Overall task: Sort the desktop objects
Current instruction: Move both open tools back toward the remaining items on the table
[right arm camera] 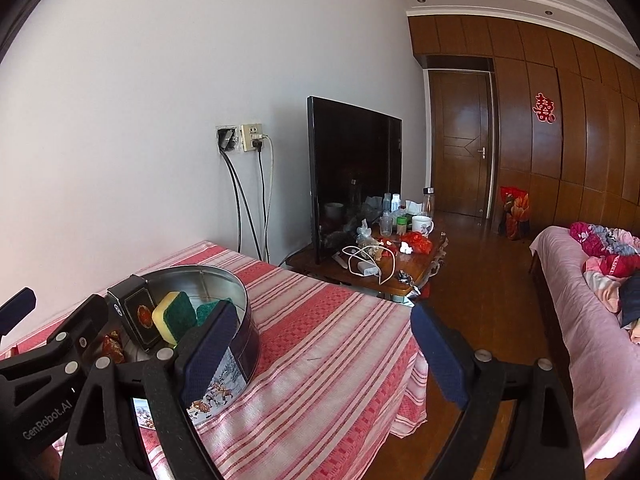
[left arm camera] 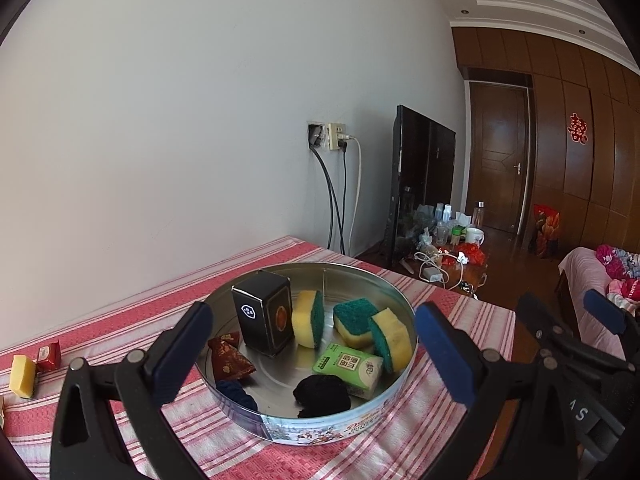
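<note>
While the round tin (left arm camera: 320,420) sits on the striped surface (left arm camera: 460,320), both grippers hover empty.
Inside lie sponges (left arm camera: 308,318), a black box (left arm camera: 266,312) and a green packet (left arm camera: 348,366); left gripper (left arm camera: 316,356) and right gripper (right arm camera: 324,356) have fingers spread apart.

Right wrist view: left claw (right arm camera: 24,320) hides most tin (right arm camera: 244,320) contents. Left wrist view: dark blue item (left arm camera: 236,394) partly behind tin wall; small object (left arm camera: 2,414) cut off at left edge.

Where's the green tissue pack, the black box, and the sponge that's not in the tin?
green tissue pack (left arm camera: 347,365), left wrist view, printed top face.
black box (left arm camera: 266,312), left wrist view, front face.
loose sponge (left arm camera: 22,375), left wrist view, yellow side.
</note>
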### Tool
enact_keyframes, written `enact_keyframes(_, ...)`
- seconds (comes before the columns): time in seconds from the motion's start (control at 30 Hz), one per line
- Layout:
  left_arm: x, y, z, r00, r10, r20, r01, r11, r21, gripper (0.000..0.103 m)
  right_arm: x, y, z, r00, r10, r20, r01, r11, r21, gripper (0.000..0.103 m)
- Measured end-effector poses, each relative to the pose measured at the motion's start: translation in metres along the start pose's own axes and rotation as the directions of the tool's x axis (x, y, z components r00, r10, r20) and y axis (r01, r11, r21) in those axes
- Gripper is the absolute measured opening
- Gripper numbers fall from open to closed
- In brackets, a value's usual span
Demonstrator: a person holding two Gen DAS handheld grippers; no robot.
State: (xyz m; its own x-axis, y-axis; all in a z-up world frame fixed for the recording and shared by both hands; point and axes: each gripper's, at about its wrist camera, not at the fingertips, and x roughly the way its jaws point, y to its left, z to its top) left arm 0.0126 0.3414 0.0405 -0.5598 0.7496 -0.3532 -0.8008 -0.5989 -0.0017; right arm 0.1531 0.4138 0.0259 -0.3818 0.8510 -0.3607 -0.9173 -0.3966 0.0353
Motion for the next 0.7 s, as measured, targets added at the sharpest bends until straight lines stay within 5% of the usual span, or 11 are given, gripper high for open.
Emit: enact_keyframes(0.7, -0.01, 0.007, 0.004, 1.0, -0.006, 0.023, 0.006, 0.999, -0.034, 0.102, -0.02, 0.004, 0.002, 1.0, -0.007, 0.019, 0.008, 1.0, -0.013, 0.091)
